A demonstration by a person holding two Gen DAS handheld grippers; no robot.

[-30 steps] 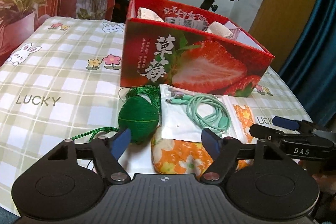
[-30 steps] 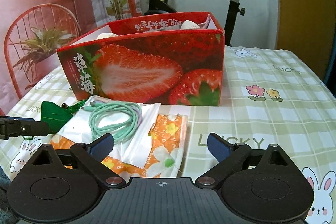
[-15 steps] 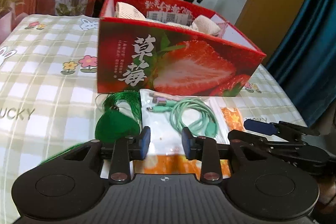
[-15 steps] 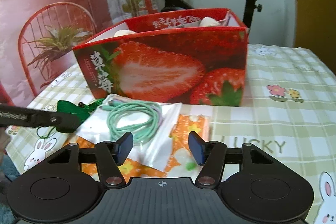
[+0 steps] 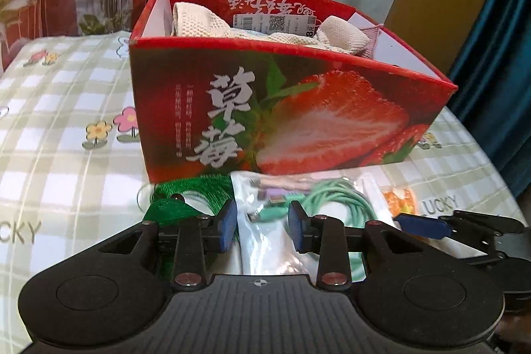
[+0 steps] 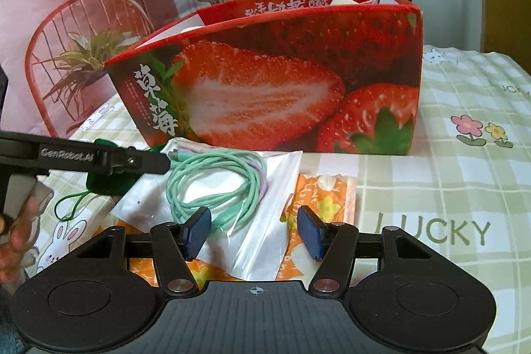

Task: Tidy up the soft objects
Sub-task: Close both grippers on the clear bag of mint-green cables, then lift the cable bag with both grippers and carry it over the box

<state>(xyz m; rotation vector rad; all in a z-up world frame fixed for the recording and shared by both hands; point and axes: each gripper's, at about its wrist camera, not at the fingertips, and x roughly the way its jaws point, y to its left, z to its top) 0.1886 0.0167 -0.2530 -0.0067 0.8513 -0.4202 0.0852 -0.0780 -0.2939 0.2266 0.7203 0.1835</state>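
The clear plastic zip bag point(image 6: 265, 188) holding a coiled mint-green and lilac charging cable point(image 6: 215, 184) lies flat on the table just in front of the red strawberry-printed cardboard box point(image 6: 282, 82), resting on an orange flower-print fabric pouch point(image 6: 328, 198) — probably so the two can go into the box together. The bag looks slick and crinkled, and the cable loops loosely inside it, so I judge it would slide if pinched at one edge only. The left gripper point(image 5: 262, 226) has just been closing; its jaws now stand narrowly apart over the bag's left end with the cable plugs between them, and I cannot tell whether the pads press the plastic. The right gripper point(image 6: 254, 233) has been closing too, its jaws half-spread around the bag's right corner, not visibly pinching. A dark green thread tassel ornament point(image 5: 172, 209) sits just left of the bag. Cream knitted cloths point(image 5: 199, 19) already fill the box, on the checked tablecloth point(image 6: 464, 188)
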